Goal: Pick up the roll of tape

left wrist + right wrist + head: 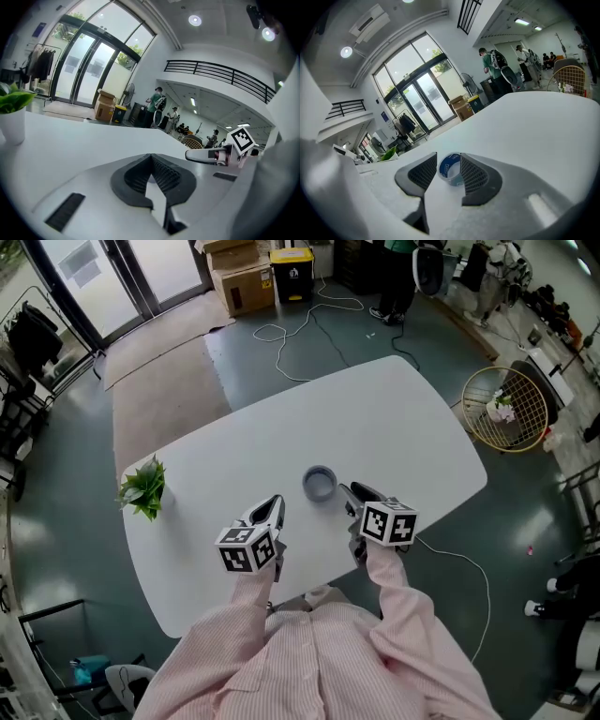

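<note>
the roll of tape (320, 483) is found on the white table (412, 418), toward its near edge, between the two grippers and closer to the right one. the right gripper (448, 155) is held with its jaws apart and aimed at the roll, which is framed in the gap; probably this is done so that the jaws can be closed on its wall. the left gripper (151, 157) is held with jaws together and empty, left of the roll, apparently not needed. it cannot be decided whether the roll is inside the right jaws or just beyond the tips. a small plant (143, 488) is cut off in the left gripper view.
</note>
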Demonstrator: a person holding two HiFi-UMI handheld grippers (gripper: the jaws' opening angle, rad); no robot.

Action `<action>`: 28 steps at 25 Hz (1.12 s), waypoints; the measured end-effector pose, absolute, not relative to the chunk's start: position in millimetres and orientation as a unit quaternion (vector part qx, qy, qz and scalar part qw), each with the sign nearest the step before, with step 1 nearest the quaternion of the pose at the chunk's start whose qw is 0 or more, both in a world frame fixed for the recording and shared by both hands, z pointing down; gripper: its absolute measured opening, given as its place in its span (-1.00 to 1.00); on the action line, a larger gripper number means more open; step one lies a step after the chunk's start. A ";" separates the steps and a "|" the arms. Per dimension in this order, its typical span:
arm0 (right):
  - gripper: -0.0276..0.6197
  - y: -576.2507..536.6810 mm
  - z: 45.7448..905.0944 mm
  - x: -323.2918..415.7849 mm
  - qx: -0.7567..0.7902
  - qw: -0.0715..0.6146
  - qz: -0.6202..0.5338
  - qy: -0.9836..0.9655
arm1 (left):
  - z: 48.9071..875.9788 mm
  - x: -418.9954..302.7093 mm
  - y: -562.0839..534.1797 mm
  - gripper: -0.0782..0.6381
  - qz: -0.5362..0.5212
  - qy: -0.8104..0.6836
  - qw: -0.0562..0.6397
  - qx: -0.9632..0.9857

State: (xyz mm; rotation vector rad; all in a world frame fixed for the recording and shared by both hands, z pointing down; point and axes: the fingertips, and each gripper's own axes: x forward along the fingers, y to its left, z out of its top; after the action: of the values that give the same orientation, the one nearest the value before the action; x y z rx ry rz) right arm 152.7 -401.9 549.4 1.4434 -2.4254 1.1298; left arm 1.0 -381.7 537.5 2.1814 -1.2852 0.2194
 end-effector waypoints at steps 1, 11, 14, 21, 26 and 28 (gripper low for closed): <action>-0.47 -406.8 553.0 151.3 0.473 0.056 0.374 -0.796 | 540.3 -0.4 -385.0 -0.78 0.085 -0.486 0.298 0.817; -0.47 -451.2 608.0 136.8 0.464 0.140 0.396 -0.780 | 584.2 8.0 -415.2 -0.78 0.113 -0.480 0.347 0.798; -0.47 -458.1 624.9 134.7 0.464 0.174 0.401 -0.770 | 598.0 9.9 -421.0 -0.78 0.123 -0.478 0.359 0.792; -0.47 -463.7 653.7 126.7 0.460 0.256 0.413 -0.743 | 618.7 9.8 -422.9 -0.78 0.134 -0.473 0.386 0.781; -0.54 -467.1 662.0 128.0 0.464 0.278 0.419 -0.729 | 624.7 7.8 -422.9 -0.78 0.138 -0.477 0.390 0.776; -0.56 -468.2 662.8 127.9 0.468 0.283 0.421 -0.724 | 625.3 6.4 -423.4 -0.78 0.138 -0.477 0.391 0.775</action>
State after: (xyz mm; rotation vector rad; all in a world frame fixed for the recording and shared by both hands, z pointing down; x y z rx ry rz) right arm 127.9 -468.2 662.8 1.2520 -1.9381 1.1268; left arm 6.4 -423.4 625.3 1.9678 -1.2119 0.3493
